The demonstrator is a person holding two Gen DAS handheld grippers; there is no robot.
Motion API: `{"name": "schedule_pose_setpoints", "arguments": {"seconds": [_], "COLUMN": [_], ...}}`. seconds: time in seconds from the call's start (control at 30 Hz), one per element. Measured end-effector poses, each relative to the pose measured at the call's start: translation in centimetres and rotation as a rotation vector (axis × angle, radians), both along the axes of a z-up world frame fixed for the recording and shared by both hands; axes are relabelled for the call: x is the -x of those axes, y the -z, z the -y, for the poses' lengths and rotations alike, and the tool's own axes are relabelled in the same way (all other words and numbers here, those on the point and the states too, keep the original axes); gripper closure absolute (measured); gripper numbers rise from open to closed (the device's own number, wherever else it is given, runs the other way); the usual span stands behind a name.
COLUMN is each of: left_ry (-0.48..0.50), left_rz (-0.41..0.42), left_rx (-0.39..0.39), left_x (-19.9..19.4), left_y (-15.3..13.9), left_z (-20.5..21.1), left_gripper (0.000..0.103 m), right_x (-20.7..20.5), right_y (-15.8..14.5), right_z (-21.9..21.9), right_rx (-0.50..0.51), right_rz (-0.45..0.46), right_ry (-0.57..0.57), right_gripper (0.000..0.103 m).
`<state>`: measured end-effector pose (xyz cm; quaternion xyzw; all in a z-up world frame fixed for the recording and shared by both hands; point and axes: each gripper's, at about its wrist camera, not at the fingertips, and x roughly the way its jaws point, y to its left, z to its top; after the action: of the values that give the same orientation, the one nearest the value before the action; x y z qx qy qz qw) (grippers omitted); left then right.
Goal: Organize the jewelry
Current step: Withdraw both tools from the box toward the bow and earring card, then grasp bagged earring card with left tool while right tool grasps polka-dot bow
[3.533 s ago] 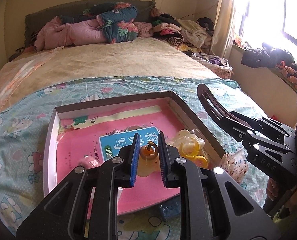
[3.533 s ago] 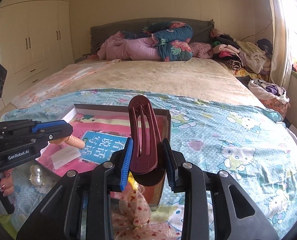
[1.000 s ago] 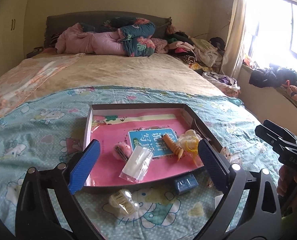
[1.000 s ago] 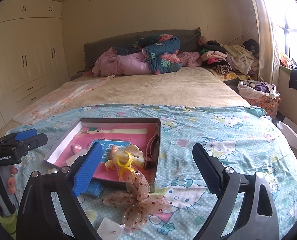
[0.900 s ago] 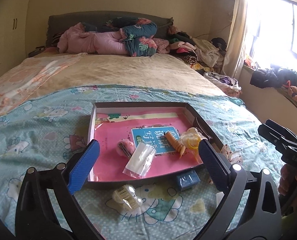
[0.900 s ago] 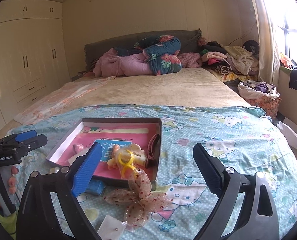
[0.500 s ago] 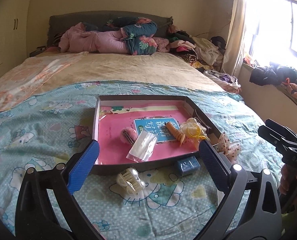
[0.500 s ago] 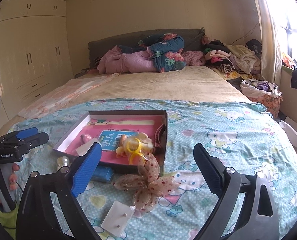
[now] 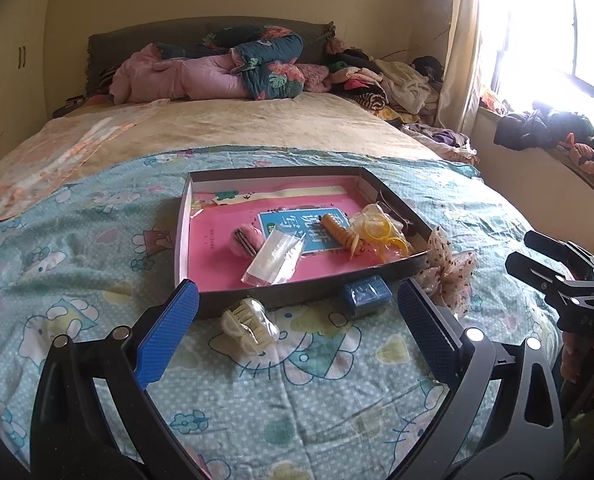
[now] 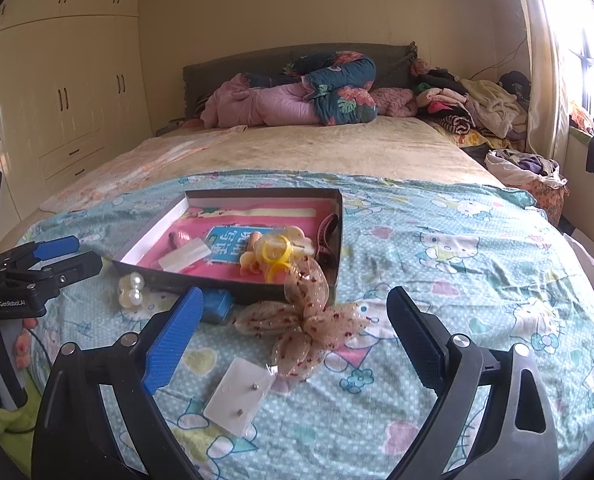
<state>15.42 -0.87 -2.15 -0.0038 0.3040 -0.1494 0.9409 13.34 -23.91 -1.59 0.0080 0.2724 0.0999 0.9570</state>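
Turquoise cartoon-cat-print bedspread (image 10: 437, 240) covers the near end of a wide bed (image 10: 297, 152), with a rolled pink quilt (image 10: 265, 108) and heaped clothes by the dark headboard. On the bedspread lies a shallow dark-walled cardboard box with a pink printed floor (image 9: 289, 300), whose blue panel carries Chinese characters too skewed to read with confidence. Inside it are a clear plastic packet (image 9: 275, 258), a ribbed orange hair clip (image 9: 339, 234), a bunch of yellow plastic rings (image 9: 381, 230), a small pink fluffy clip (image 9: 247, 240) and, along the right wall, a maroon hair claw (image 10: 325, 232). Outside, against the box's near wall, sit a beige spotted mesh bow (image 10: 305, 320), a small blue box (image 9: 367, 294) and a bagged cream comb clip (image 9: 249, 324). A white card with two stud earrings (image 10: 241, 396) lies nearer, just beside the bow, and a cluster of white pearls (image 10: 131, 292) rests at the box's left corner.

The left hand-held gripper (image 9: 297, 328) hovers over the bedspread in front of the box, its blue-padded fingers (image 9: 165, 336) spread wide and holding nothing; its body reads "GenRobot.AI". The right hand-held gripper (image 10: 293, 336) is likewise wide apart and empty above the bow.
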Motion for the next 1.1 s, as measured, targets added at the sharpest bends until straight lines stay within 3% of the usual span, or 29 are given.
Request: {"name": "schedule_pose_setpoints", "arguments": {"seconds": [0.6,1.03,1.1], "left_ry": [0.161,0.284,0.299], "left_rz": [-0.075,-0.161,-0.171], "left_rx": [-0.066,-0.082,-0.08], "left_x": [1.7,1.3,1.1], "left_y": [3.8,7.1,7.5], "left_z": [6.8,11.0,11.6], "left_gripper": [0.012,0.012,0.012], "right_x": [-0.1,-4.3,-5.1], "right_y": [2.7,5.4,5.7], "right_z": [1.7,2.4,2.4], "right_rx": [0.04,0.077,0.074], "right_rz": [-0.069,-0.131,-0.142], "right_ry": [0.007,-0.016,-0.028], "right_gripper": [0.013,0.014,0.019]}}
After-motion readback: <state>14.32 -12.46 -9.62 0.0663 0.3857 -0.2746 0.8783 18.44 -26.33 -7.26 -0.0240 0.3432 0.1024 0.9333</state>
